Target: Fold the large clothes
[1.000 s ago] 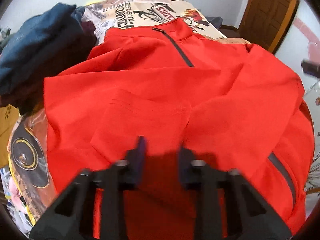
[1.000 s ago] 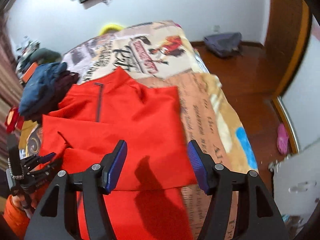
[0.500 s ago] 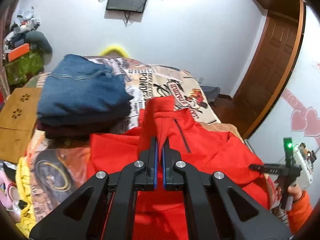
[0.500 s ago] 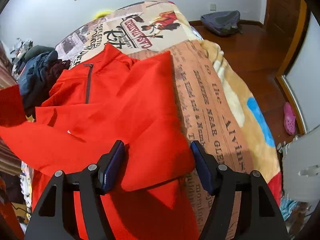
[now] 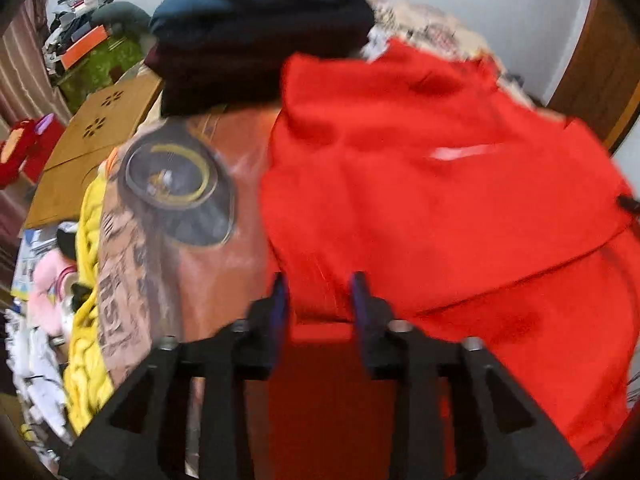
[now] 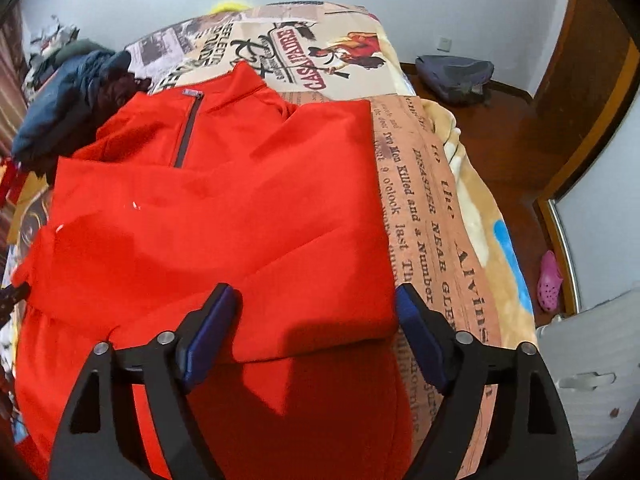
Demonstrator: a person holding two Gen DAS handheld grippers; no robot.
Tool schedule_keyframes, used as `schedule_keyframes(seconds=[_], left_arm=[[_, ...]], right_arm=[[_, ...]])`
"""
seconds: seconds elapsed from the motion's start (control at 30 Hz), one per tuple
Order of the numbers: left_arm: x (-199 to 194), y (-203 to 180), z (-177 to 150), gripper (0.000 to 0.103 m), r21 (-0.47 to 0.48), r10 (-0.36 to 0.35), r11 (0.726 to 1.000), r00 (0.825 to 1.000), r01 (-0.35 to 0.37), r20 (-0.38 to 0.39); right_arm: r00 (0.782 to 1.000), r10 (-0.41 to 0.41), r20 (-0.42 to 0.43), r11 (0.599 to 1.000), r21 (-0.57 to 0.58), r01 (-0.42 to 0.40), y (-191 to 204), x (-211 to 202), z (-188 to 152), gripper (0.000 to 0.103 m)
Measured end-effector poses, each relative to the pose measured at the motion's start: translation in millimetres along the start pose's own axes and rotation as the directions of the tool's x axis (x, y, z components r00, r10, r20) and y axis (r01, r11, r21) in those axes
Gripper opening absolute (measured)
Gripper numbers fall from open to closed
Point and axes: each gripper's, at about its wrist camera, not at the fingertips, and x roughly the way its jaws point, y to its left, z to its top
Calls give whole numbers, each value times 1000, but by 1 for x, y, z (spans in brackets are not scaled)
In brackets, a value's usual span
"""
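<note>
A large red zip-neck top (image 6: 224,216) lies on the printed bed cover (image 6: 436,216), collar toward the far end, both sides folded inward over the chest. It also fills the right of the blurred left wrist view (image 5: 440,200). My left gripper (image 5: 320,296) is open just above the top's left folded edge, holding nothing. My right gripper (image 6: 316,312) is wide open over the lower edge of the right folded panel, and empty.
A stack of folded dark blue clothes (image 5: 260,28) sits at the far left of the bed, beside the top. A wooden side table (image 5: 92,148) and floor clutter lie left of the bed. A grey bag (image 6: 454,74) and pink shoe (image 6: 550,280) lie on the floor at right.
My left gripper was shut on a fold of the red top and lifting it; now it is open and the fold lies flat. The right gripper stayed open over the right side.
</note>
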Motion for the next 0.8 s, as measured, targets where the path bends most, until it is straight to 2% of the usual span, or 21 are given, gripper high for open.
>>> schedule_keyframes(seconds=[0.07,0.17,0.3,0.5,0.8], left_arm=[[0,3,-1,48,21,43,999,999,-43,-4],[-13,7,7,50,35,52,998,998,-52,18],[-40,9,26,61,53,49,997,993,-55,110],[-63,-23,80,66,132,-2,991,970,-30,241],[-46,-85,157,66,232,-114,972,952,48,283]], right_arm=[[1000,0,-7,1000,3,0,-1,-1,0,81],[1000,10,-29,1000,8,-10,-2,-4,2,81],[1000,8,-15,1000,12,-8,-2,-12,9,81],[998,9,56,1000,-9,-9,-3,-28,44,81],[982,56,179,997,-54,-47,16,-40,107,81]])
